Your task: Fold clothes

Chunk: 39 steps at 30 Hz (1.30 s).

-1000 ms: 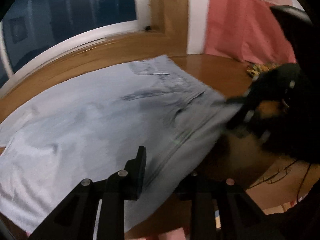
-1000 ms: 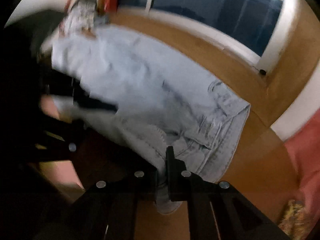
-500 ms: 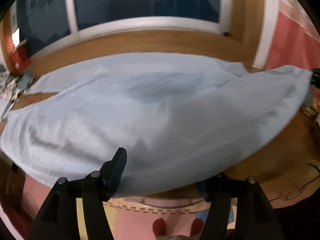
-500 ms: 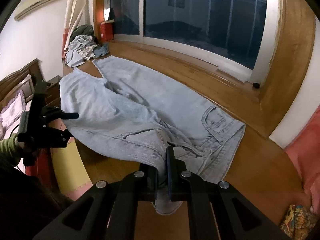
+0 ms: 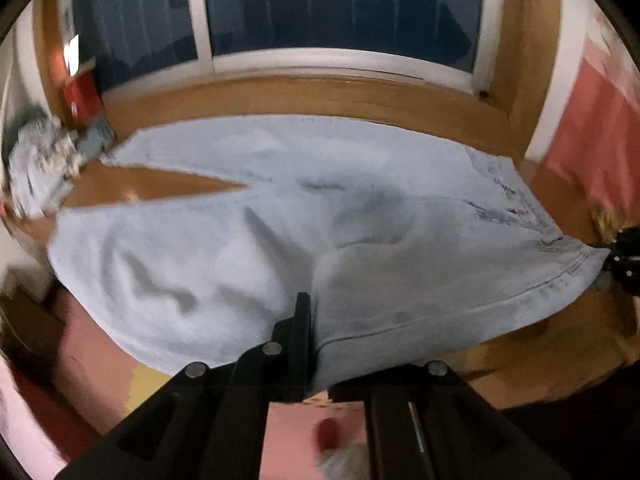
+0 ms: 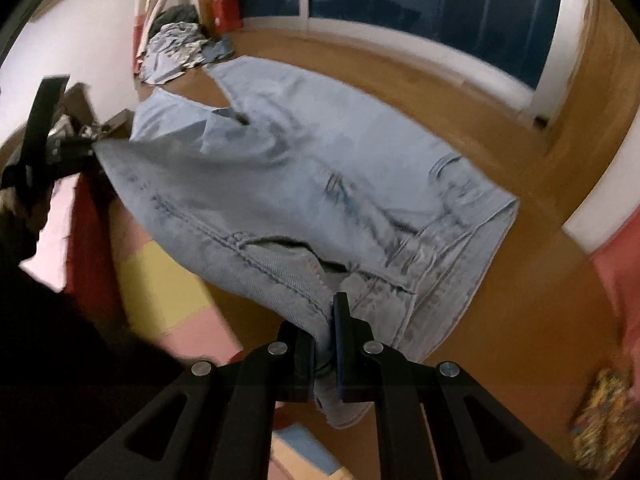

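Observation:
Light blue jeans [image 5: 320, 216] lie spread on a wooden platform [image 5: 320, 96] under a window, legs to the left, waistband to the right. My left gripper [image 5: 316, 320] is shut on the near leg's edge, lifted off the platform. My right gripper [image 6: 326, 320] is shut on the near waistband corner of the jeans [image 6: 320, 184]. The cloth hangs stretched between the two. The left gripper shows at the left in the right wrist view [image 6: 76, 152], the right gripper at the right edge in the left wrist view [image 5: 620, 256].
A heap of other clothes [image 6: 176, 48] lies at the far left end of the platform, by a red box [image 6: 226, 10]. A pink curtain [image 5: 592, 140] hangs at the right. Coloured foam mats [image 6: 168, 280] cover the floor below the near edge.
Both grippers have lifted the near side of the jeans higher. The left gripper has closed on the leg edge, and the cloth is now pulled taut between them.

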Each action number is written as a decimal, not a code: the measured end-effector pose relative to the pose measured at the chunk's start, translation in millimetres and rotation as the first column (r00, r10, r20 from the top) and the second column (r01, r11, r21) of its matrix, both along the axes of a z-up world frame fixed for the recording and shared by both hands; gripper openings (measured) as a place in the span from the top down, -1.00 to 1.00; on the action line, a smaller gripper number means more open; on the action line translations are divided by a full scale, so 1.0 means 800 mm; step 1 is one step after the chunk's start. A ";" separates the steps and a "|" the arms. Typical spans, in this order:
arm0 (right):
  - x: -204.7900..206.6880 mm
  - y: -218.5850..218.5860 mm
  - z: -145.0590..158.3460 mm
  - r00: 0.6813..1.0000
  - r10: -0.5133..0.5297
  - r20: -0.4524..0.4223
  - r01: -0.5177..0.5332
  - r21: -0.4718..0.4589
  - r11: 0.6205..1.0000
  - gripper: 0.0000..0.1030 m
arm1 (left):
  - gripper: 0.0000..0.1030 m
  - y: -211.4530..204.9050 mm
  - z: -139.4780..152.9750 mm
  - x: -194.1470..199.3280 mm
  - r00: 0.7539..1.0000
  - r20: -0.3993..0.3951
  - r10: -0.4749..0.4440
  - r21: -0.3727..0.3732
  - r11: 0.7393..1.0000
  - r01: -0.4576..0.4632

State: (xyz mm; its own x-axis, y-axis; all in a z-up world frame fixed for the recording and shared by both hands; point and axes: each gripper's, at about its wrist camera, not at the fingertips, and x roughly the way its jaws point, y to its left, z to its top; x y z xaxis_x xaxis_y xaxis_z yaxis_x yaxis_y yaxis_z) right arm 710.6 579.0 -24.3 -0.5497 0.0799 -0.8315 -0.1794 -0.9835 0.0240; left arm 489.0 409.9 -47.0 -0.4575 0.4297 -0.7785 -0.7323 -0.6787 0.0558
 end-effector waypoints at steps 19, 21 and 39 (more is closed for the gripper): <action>-0.126 0.231 0.040 0.970 -0.243 -0.022 0.241 -0.071 0.968 0.83 | 0.91 0.272 0.042 -0.217 0.916 -0.167 -0.366 -0.144 0.928 0.344; -0.149 0.261 0.028 0.957 -0.291 0.006 0.290 -0.097 0.952 0.82 | 0.92 0.302 0.013 -0.241 0.918 -0.121 -0.378 -0.165 0.920 0.357; -0.115 0.292 -0.021 0.736 -0.675 -0.055 0.654 -0.199 0.730 -0.16 | 0.87 0.359 -0.104 -0.293 0.945 0.032 -0.326 -0.206 0.923 0.325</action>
State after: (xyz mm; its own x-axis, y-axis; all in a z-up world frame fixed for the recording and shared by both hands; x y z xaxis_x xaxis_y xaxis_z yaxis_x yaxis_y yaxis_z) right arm 618.5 812.4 -41.3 -0.4977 0.3375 -0.7990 -0.7712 -0.5937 0.2296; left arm 254.9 697.3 -129.8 -0.3218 0.3858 -0.8646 -0.9105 -0.3764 0.1709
